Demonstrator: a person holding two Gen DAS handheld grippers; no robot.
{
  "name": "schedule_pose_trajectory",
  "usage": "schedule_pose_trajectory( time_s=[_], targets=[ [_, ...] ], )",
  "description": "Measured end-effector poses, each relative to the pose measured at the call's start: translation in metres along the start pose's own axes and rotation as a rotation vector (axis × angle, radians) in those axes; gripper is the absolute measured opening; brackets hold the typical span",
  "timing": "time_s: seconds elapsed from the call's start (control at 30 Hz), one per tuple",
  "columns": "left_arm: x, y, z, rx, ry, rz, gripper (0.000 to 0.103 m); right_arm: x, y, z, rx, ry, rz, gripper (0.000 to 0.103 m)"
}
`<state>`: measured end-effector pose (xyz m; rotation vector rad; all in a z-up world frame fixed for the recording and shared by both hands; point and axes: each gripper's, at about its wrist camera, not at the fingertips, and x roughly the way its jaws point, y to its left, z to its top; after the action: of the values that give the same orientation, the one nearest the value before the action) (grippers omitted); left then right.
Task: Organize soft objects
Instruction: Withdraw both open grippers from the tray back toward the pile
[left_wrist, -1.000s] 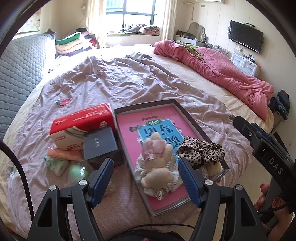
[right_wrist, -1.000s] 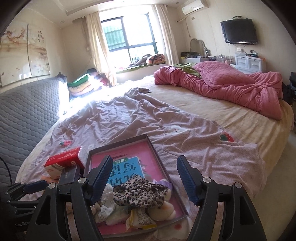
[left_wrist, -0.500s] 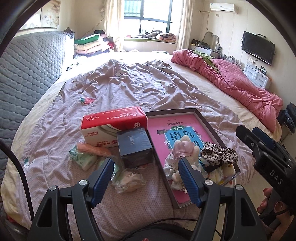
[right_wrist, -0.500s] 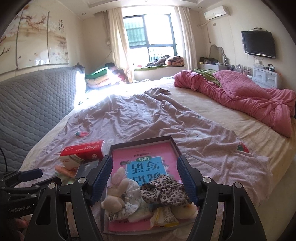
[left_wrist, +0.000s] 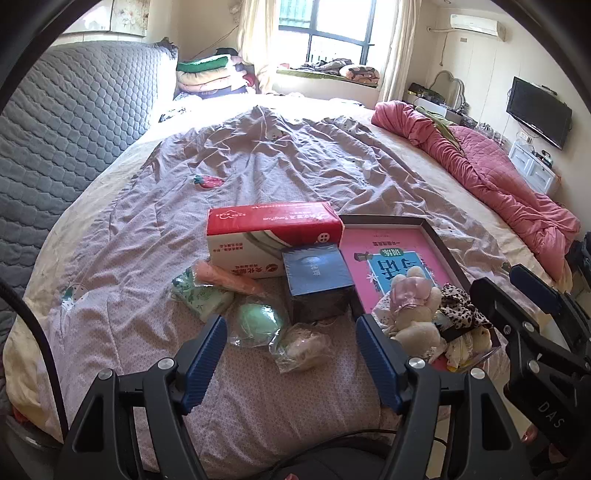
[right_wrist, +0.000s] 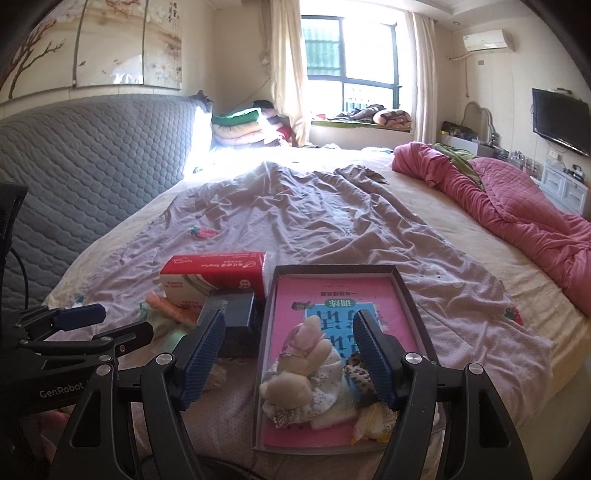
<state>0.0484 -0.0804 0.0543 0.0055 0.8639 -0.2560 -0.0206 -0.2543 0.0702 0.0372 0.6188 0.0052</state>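
Plush rabbit (right_wrist: 301, 365) lies lengthwise in the tray (right_wrist: 408, 295), ears pointing away.

"GenRobot" stands on the left gripper (right_wrist: 79, 325), "DAS" on the right gripper (left_wrist: 532, 299); the box (left_wrist: 273, 240) print is too small to read.

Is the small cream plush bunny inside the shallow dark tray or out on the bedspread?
Inside. The small cream plush bunny lies on the pink book, within the shallow dark tray's rim.

- A lived-in home bedroom.
- A wide bed (right_wrist: 424, 206) with a grey quilted headboard (right_wrist: 92, 155) and a rumpled pink quilt (right_wrist: 517, 199).
- A wall-mounted black television (right_wrist: 559, 120), a curtained window (right_wrist: 351, 66), folded blankets (right_wrist: 240, 129).
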Motion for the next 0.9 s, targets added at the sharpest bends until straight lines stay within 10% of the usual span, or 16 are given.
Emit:
schedule_pose_trajectory(
  time_s=[0.9],
  targets=[
    [0.015, 0.083, -0.014, -0.164, 0.039, 0.046, 0.072, 0.025, 0.062, -0.013, -0.148, 0.119, 0.061, 0.073]
  ],
)
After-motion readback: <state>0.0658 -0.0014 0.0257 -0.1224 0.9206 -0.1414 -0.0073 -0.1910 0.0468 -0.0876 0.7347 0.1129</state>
